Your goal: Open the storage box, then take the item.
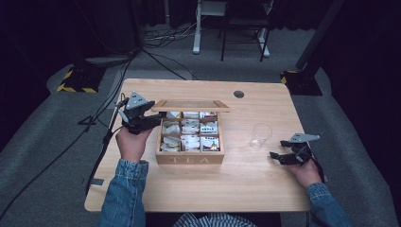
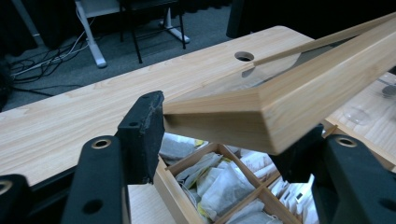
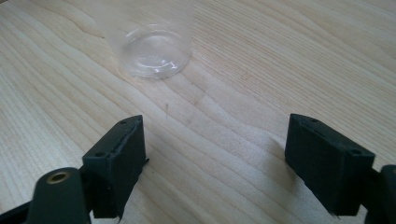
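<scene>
Lid corner sits pinched in my left claw at 9 o'clock of the tea box; my right claw, spread, faces the cup at 12 o'clock.

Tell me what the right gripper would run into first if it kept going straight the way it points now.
Probably the clear plastic cup: it stands on the table ahead of the open right gripper, slightly left of centre, so it might only graze it.
</scene>
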Action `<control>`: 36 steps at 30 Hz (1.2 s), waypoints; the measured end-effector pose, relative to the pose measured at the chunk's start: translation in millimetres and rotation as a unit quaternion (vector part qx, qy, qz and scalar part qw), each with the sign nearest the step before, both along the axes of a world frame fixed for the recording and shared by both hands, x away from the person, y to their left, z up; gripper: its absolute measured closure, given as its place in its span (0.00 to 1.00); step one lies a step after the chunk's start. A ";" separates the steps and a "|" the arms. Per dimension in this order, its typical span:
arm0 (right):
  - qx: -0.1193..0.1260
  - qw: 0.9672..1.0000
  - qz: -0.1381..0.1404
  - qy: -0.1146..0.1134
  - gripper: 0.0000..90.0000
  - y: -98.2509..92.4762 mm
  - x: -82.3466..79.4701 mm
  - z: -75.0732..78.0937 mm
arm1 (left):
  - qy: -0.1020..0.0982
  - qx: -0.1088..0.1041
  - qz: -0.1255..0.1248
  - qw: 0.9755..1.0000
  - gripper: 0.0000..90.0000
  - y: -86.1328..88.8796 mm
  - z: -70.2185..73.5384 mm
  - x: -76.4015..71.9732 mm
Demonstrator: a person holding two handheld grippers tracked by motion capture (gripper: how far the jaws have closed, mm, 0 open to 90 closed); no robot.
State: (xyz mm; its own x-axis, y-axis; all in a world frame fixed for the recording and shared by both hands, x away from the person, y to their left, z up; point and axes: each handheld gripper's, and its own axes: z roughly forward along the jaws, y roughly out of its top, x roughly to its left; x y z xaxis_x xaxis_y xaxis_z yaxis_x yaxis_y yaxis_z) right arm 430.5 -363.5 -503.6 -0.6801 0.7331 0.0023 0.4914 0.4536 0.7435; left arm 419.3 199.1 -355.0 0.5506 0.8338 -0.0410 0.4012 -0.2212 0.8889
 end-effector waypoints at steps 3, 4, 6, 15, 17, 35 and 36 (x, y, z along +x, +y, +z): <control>0.000 1.000 0.000 0.000 0.23 0.0 0.0 0.0 | -0.006 0.007 0.003 1.000 0.48 -1.2 2.0 0.7; 0.000 1.000 -0.001 0.000 0.23 0.1 -0.2 0.0 | -0.010 0.011 0.005 1.000 0.49 -2.2 2.7 0.5; 0.000 1.000 -0.004 0.000 0.23 0.3 -0.7 0.0 | -0.015 0.018 0.007 1.000 0.49 -3.4 3.8 0.2; -0.001 1.000 -0.020 -0.001 0.30 2.8 -7.6 1.1 | -0.025 0.014 0.005 1.000 0.57 2.3 4.3 1.9; -0.004 1.000 -0.014 0.003 0.35 3.9 -9.9 2.9 | -0.028 0.012 0.007 1.000 0.60 3.2 4.9 2.3; 0.029 0.999 -0.017 0.005 0.40 15.4 -26.1 20.9 | -0.031 0.010 0.006 0.999 0.62 5.0 8.4 6.8; 0.032 0.999 -0.018 0.004 0.40 16.8 -27.7 22.8 | -0.031 0.010 0.006 0.999 0.62 5.0 8.3 6.8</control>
State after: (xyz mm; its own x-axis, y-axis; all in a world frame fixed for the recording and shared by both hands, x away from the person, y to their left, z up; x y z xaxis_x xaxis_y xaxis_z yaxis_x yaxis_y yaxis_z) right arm 402.8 -346.7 -480.8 -0.6533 0.7551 0.0550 0.5124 0.3875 0.7663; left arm 426.2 204.0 -346.6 0.5415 0.8407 0.0094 0.3480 -0.2342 0.9078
